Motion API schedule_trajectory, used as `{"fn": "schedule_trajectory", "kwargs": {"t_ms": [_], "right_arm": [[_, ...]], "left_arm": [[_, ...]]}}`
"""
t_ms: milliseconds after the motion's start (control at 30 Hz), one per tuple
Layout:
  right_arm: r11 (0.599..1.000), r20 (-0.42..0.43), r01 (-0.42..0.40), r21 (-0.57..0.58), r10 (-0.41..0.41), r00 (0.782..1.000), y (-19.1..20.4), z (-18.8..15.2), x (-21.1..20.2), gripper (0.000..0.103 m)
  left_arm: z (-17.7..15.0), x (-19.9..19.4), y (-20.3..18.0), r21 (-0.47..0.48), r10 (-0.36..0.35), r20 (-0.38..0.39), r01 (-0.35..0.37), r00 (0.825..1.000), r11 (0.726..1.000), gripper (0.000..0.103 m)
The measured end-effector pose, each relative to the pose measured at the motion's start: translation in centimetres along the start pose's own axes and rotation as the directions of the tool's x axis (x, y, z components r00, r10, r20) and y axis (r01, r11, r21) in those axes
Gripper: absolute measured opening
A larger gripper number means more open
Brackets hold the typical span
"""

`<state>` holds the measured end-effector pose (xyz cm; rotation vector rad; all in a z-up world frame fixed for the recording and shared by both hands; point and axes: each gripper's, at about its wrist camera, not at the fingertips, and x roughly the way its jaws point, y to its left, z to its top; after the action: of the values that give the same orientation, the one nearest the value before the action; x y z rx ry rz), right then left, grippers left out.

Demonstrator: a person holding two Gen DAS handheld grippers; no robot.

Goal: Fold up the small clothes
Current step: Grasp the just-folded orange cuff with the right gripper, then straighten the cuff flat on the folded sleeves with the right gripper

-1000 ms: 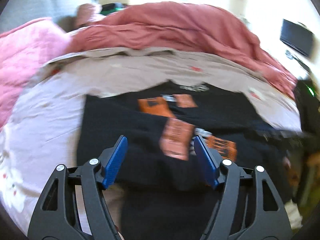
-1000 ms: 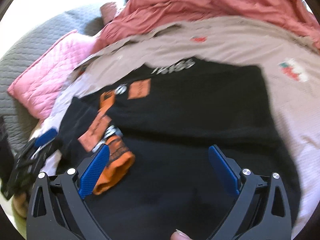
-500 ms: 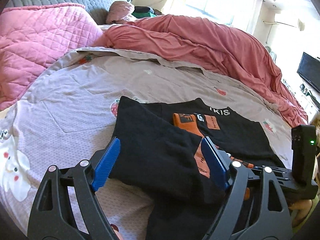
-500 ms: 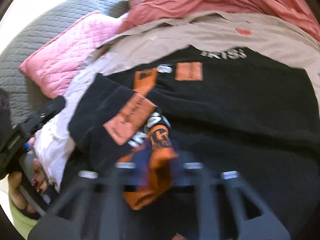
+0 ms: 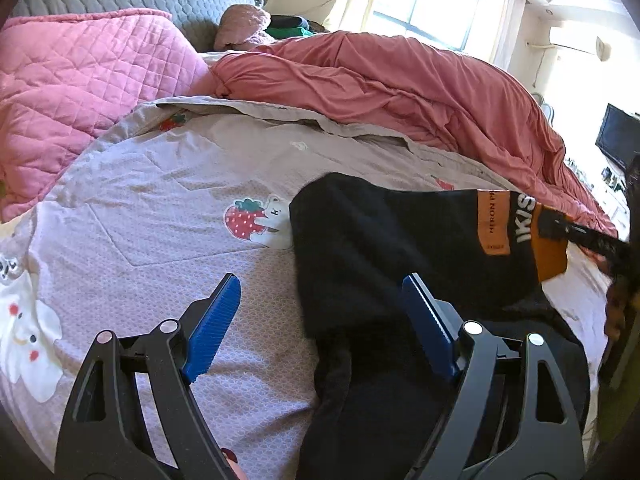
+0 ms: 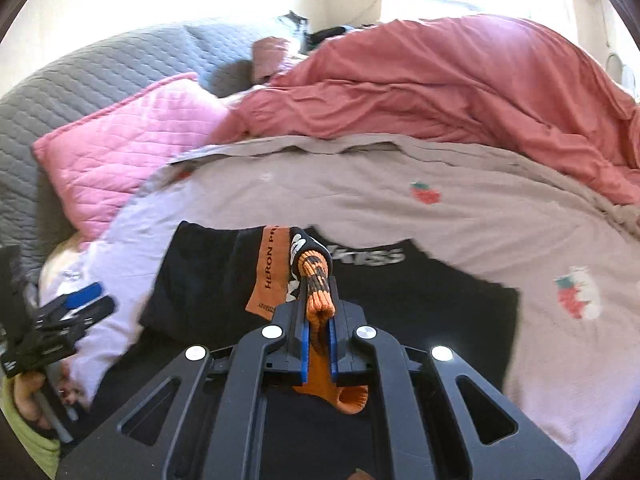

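Observation:
A black sweatshirt [image 5: 384,240] with orange patches and white lettering lies on the bed; it also shows in the right wrist view [image 6: 432,312]. My right gripper [image 6: 318,308] is shut on its orange ribbed cuff [image 6: 318,296] and holds the sleeve lifted over the body. My left gripper [image 5: 320,320] is open and empty, low over the sweatshirt's left edge, one finger over bare sheet. The left gripper also shows at the left edge of the right wrist view [image 6: 80,304].
A lilac sheet with strawberry prints [image 5: 160,208] covers the bed. A pink quilted pillow [image 5: 80,88] lies at the far left, a bunched red duvet [image 5: 400,92] along the back. A grey headboard [image 6: 100,76] stands behind. A dark screen [image 5: 616,140] is at far right.
My right gripper has shut on the orange cuff and lifted the sleeve. My left gripper has drawn back to the left, off the sweatshirt, and stayed open.

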<state>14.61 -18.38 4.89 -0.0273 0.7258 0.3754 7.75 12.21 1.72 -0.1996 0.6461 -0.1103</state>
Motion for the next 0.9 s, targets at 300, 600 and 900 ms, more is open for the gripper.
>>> {"fn": "schedule_trajectory", "kwargs": {"t_ms": [300, 600, 900], "right_arm": [[0.997, -0.069, 0.069, 0.038, -0.067, 0.995, -4.7, -1.1, 2.6, 0.006], [0.994, -0.113, 0.094, 0.063, -0.087, 0.990, -6.1, -2.2, 3.8, 0.006], [0.984, -0.150, 0.173, 0.029, -0.167, 0.974, -7.4, -2.5, 5.0, 0.006]], "left_arm": [[2.3, 0.3, -2.1, 0.044, 0.050, -0.015, -0.049, 0.999, 0.998, 0.075], [4.4, 6.4, -7.7, 0.142, 0.037, -0.118, -0.020, 0.992, 0.990, 0.075], [1.7, 12.3, -6.9, 0.103, 0.031, -0.211, -0.009, 0.977, 0.995, 0.075]]}}
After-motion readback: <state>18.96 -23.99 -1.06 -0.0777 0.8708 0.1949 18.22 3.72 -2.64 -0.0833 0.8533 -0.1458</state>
